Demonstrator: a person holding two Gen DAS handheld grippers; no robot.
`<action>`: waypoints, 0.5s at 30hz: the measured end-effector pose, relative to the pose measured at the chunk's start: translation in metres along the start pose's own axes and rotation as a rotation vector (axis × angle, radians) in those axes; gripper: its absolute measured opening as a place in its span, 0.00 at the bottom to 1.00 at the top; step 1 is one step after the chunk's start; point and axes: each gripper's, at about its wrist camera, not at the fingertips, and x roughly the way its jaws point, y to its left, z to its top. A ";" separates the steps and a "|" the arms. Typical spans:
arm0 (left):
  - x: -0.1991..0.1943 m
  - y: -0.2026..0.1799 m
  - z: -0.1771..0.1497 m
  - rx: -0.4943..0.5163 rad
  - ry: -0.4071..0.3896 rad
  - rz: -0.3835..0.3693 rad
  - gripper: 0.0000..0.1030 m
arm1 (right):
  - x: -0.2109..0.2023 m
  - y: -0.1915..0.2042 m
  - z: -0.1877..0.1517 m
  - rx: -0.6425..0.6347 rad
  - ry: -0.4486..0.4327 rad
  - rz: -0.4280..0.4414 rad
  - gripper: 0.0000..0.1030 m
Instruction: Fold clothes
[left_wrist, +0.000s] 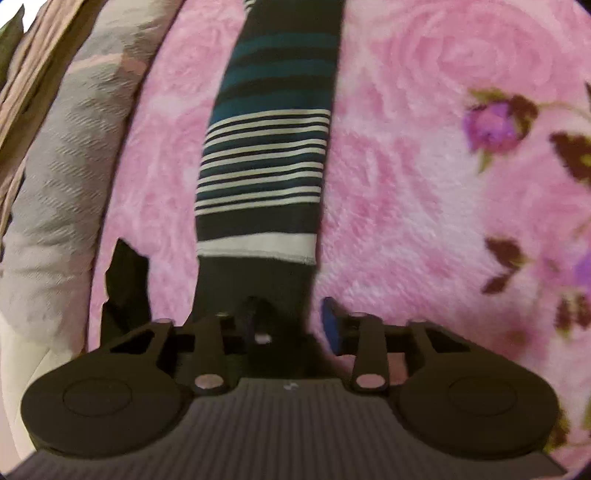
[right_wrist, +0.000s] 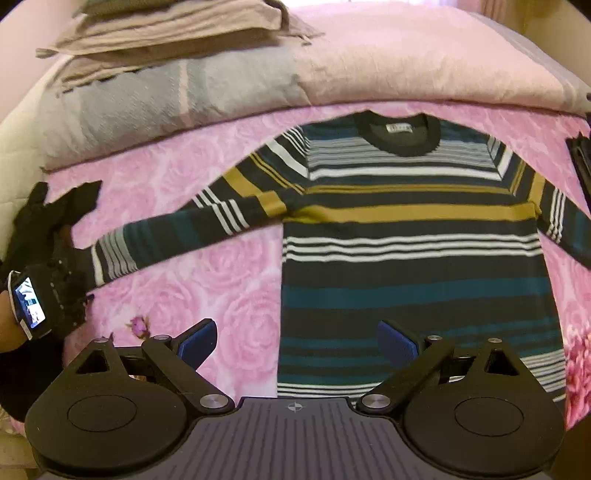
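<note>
A striped sweater in navy, teal, white and mustard lies flat, face up, ahead of the right gripper. Its collar points away. One sleeve stretches straight ahead from the left gripper.

Left wrist view: we sit very near sweater, looking along one sleeve from cuff end. Right wrist view: we sit farther back at sweater hem, facing collar, whole front visible. Both views share that sleeve and pink blanket.
</note>
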 end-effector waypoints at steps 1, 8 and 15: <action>0.000 0.002 0.001 0.001 -0.001 -0.001 0.02 | 0.002 -0.001 0.001 0.011 0.008 -0.013 0.93; -0.080 0.007 -0.014 -0.033 -0.039 -0.045 0.02 | -0.009 -0.004 0.022 0.050 -0.026 -0.052 0.93; -0.093 -0.048 -0.009 -0.025 0.040 -0.226 0.09 | -0.015 -0.002 0.022 0.078 -0.034 -0.040 0.93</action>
